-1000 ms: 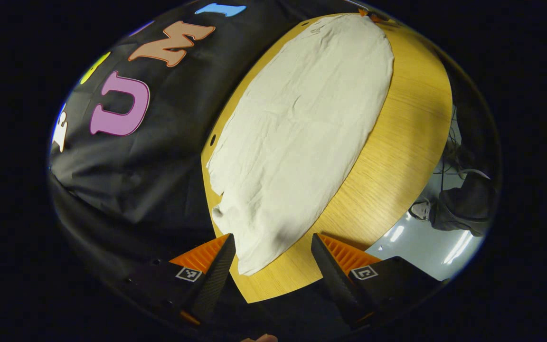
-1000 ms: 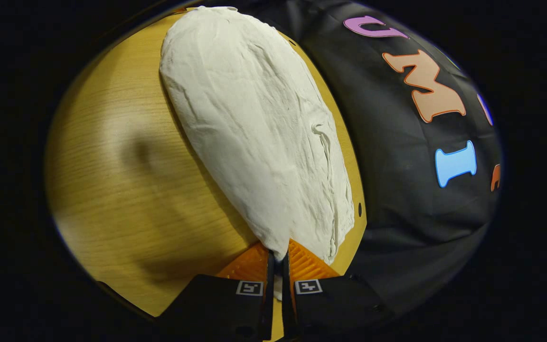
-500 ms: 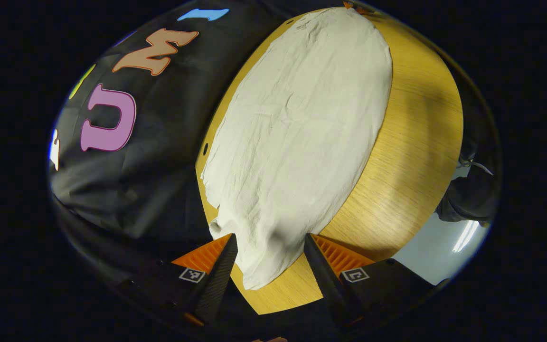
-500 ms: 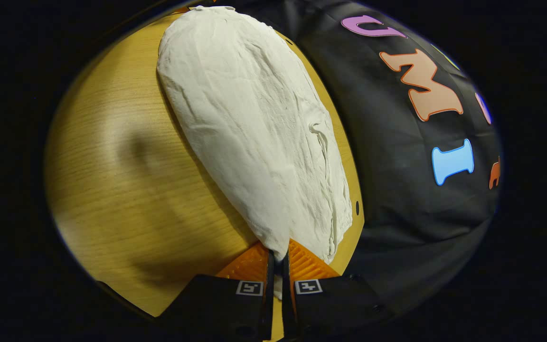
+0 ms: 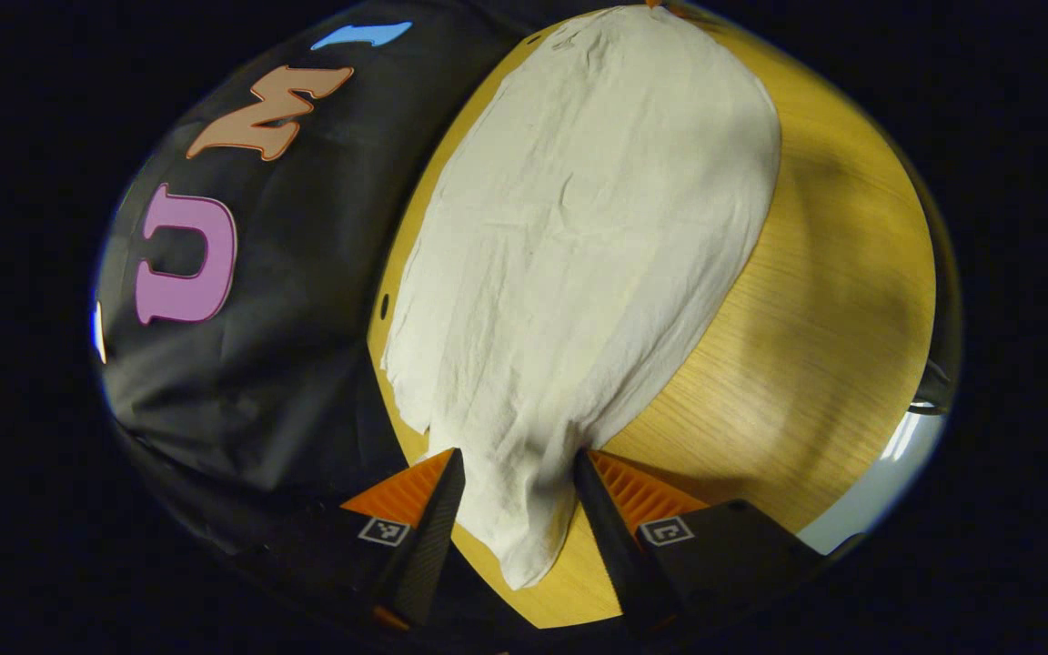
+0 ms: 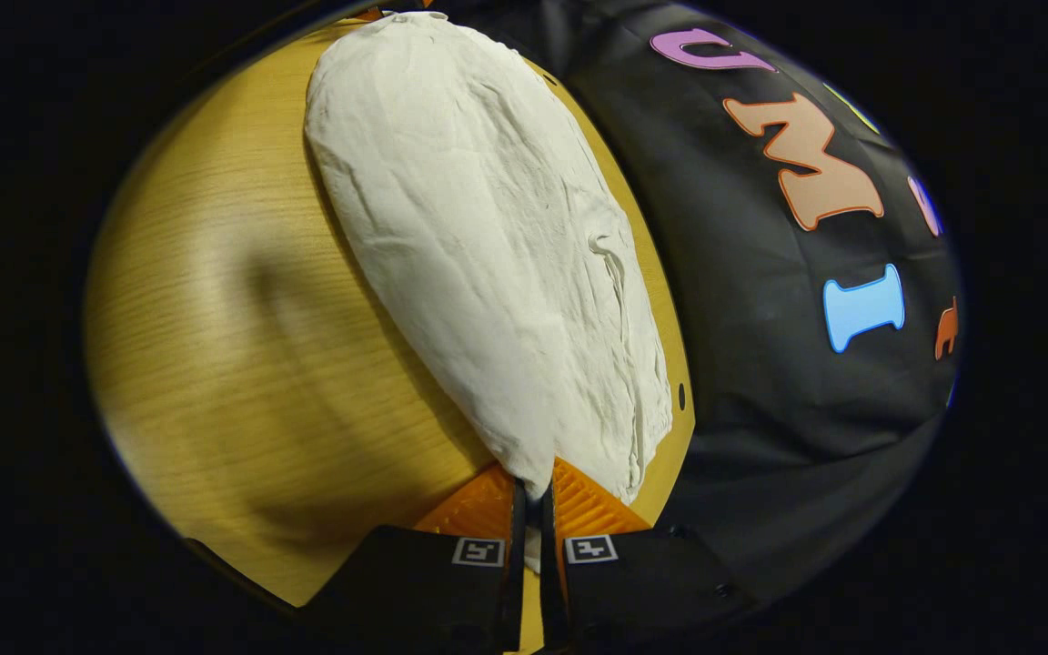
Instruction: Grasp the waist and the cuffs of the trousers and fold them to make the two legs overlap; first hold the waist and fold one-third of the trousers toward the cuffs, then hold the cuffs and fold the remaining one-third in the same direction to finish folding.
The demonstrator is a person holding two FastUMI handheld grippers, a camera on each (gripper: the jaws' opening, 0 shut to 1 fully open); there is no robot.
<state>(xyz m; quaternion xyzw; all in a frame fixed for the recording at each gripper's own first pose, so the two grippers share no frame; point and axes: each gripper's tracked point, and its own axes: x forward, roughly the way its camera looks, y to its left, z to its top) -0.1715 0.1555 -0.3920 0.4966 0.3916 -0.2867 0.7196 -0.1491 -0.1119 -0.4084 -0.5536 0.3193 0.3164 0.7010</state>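
The left hand-held gripper (image 5: 517, 487) stands with its fingers wide apart, one on each side of the near end of the trousers (image 5: 579, 246). The cloth runs down between the fingers and its tip lies past them on the counter (image 5: 815, 309); whether either finger touches the cloth I cannot tell.

The right hand-held gripper (image 6: 533, 496) has its fingers drawn together, clamped on the narrow near corner of the trousers (image 6: 478, 236), with a strip of cloth showing in the slit between them.

The trousers are pale and creased, spread flat and long on the wooden counter (image 6: 242, 346), reaching from each hand-held gripper to the far end. In the right gripper view one long edge shows layered folds near the counter's right rim, beside a small hole in the wood (image 6: 680, 397). A soft shadow falls on the bare wood to the left of the cloth. In the left gripper view a strip of light floor (image 5: 888, 464) shows past the counter's right edge.
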